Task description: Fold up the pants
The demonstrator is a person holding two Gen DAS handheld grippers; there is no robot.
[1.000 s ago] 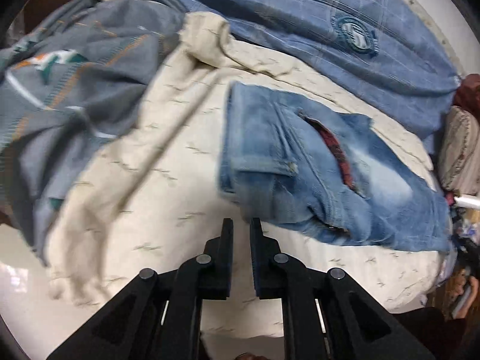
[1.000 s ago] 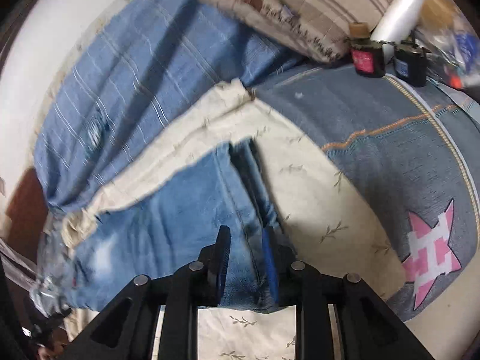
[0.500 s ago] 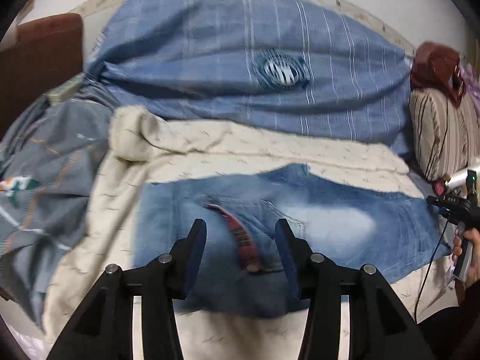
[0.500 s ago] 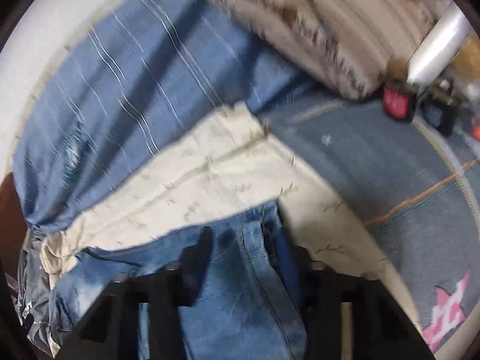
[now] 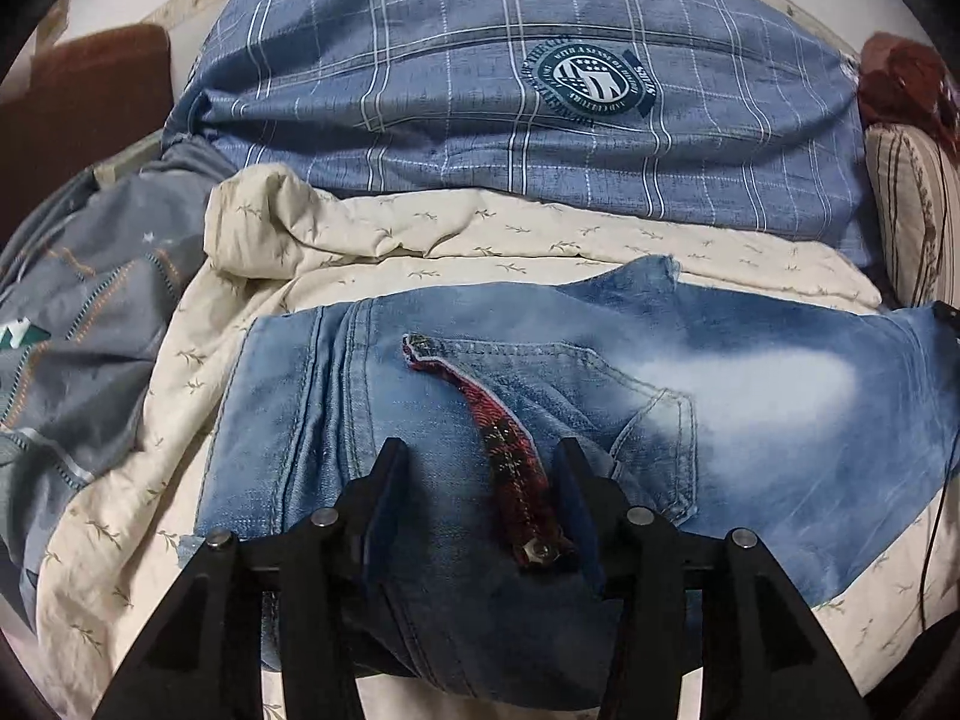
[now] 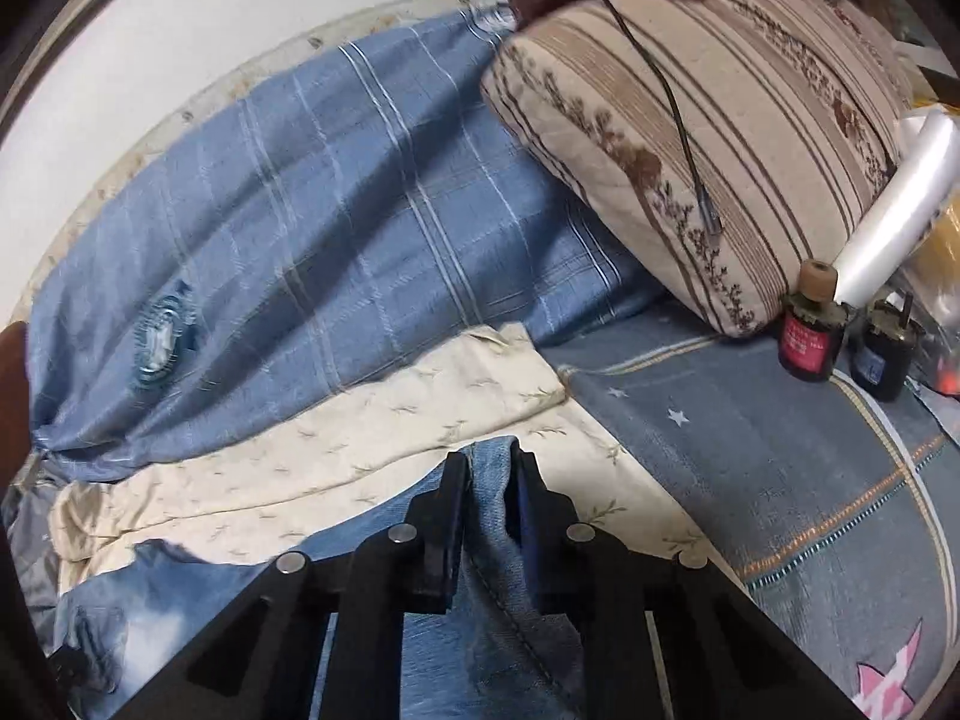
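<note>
Bed all messy, with a cream sheet [image 5: 372, 276] spread over it, a big blue checked pillow [image 5: 480, 90] across the top of the frame and a striped brown pillow [image 6: 708, 120] at the upper right in the right wrist view. Blue jeans [image 5: 690, 408] lying flat on the cream sheet, filling the middle and lower part of the left wrist view, pocket up, with a red checked flap [image 5: 510, 456] poking out. Left gripper [image 5: 477, 480] at the bottom middle, fingers opening wide over the waist end, cloth between them but not pinched yet. Right gripper [image 6: 489, 480] at the bottom middle of its own view, fingers clenched tight on a bunched edge of the jeans [image 6: 489, 516]. Looks like the very start of a fold: grabbing both ends. Next, probably squeeze the left fingers shut on the waist part, then lift both ends together and bring one side over the other. Careful not to pick up the sheet too.
</note>
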